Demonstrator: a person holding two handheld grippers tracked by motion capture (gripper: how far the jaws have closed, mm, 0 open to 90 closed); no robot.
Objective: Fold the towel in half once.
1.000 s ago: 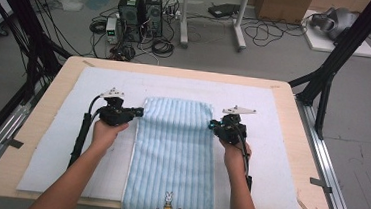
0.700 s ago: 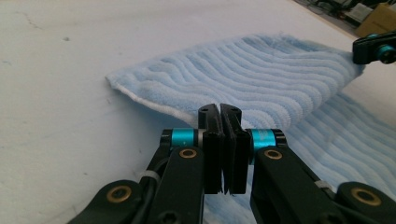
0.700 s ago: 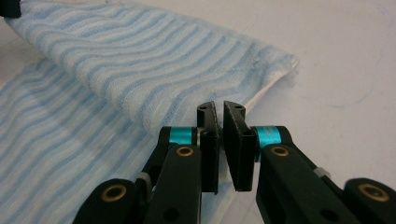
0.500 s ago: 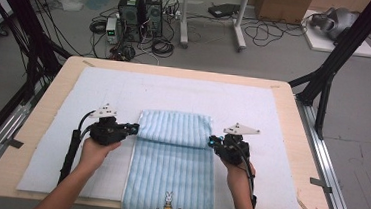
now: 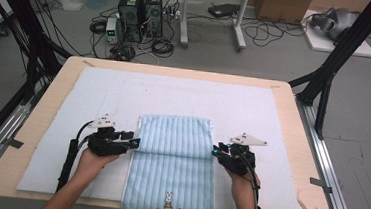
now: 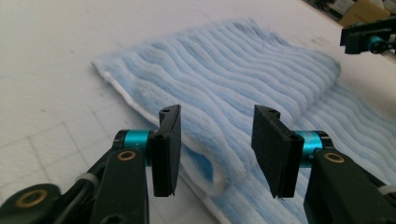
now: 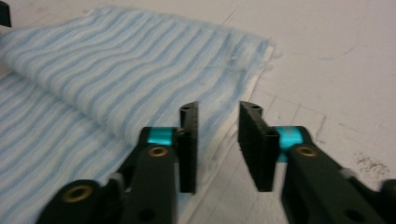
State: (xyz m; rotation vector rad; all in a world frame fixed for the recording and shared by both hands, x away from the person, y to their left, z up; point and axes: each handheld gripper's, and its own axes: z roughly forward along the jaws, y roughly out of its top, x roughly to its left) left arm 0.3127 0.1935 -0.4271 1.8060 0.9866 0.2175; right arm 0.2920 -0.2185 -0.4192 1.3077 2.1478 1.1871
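Observation:
A light blue striped towel with a small bunny motif lies on the white mat, its far part folded back over itself. My left gripper is at the fold's left end and my right gripper at its right end. In the left gripper view the gripper has just been opening. The rolled towel edge lies loose between the jaws, untouched by the pads. In the right gripper view the gripper has also just been opening, with the towel's edge beside its left jaw and mat in the gap.
The white mat covers most of the wooden table. The towel's near end hangs over the front edge. Black frame legs stand at the table's right, and computers and cables sit on the floor beyond.
Both hands drew the towel's far edge toward the person, folding it over. Both grippers, shut on the towel's corners before, have opened and let go.

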